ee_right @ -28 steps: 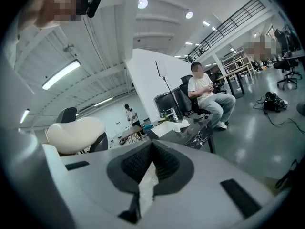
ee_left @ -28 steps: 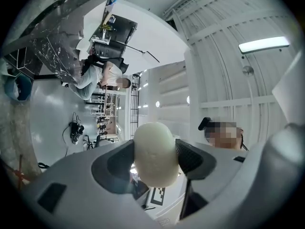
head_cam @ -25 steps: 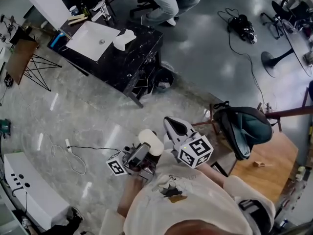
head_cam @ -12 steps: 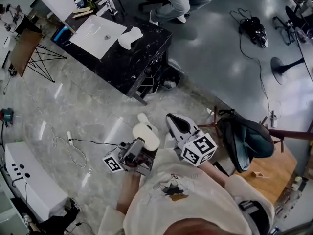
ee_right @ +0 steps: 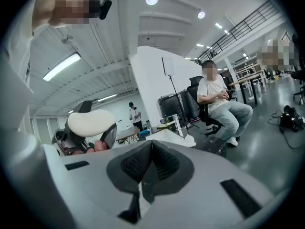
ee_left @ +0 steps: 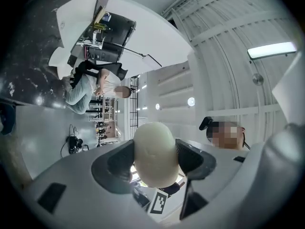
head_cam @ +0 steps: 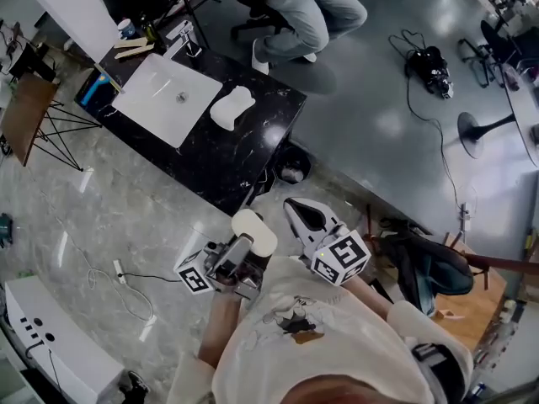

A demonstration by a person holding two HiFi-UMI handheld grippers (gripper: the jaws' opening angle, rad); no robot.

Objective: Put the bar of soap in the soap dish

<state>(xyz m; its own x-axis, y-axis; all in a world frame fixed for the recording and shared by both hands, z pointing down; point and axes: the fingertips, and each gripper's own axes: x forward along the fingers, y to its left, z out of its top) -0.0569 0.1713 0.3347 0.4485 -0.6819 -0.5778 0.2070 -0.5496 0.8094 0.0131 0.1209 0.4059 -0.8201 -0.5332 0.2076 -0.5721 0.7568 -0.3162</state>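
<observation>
Room: grey marble floor (head_cam: 109, 200) runs open betw. the person's grippers and the black counter (head_cam: 253, 146). The counter's near corner points their way, w/ a bin (head_cam: 289, 171) tucked at that edge. A white cable (head_cam: 126, 268) trails on the floor at left.
Count: 2 grippers, 1 bar of soap, 1 soap dish, 1 white basin (head_cam: 160, 95), 1 seated person (head_cam: 307, 15) beyond the counter.
Left gripper (head_cam: 250, 242): jaws pinch the bar of soap (ee_left: 155, 154) from both sides. The pale oval stands out past the tips.
Right gripper (ee_right: 151, 163): jaws pressed together, empty. It is held up just beside the left one.
Soap vs. dish: soap is up in the air at chest level. The soap dish (head_cam: 232, 107) lies on the countertop just right of the basin, well apart from the soap, across the open floor.
</observation>
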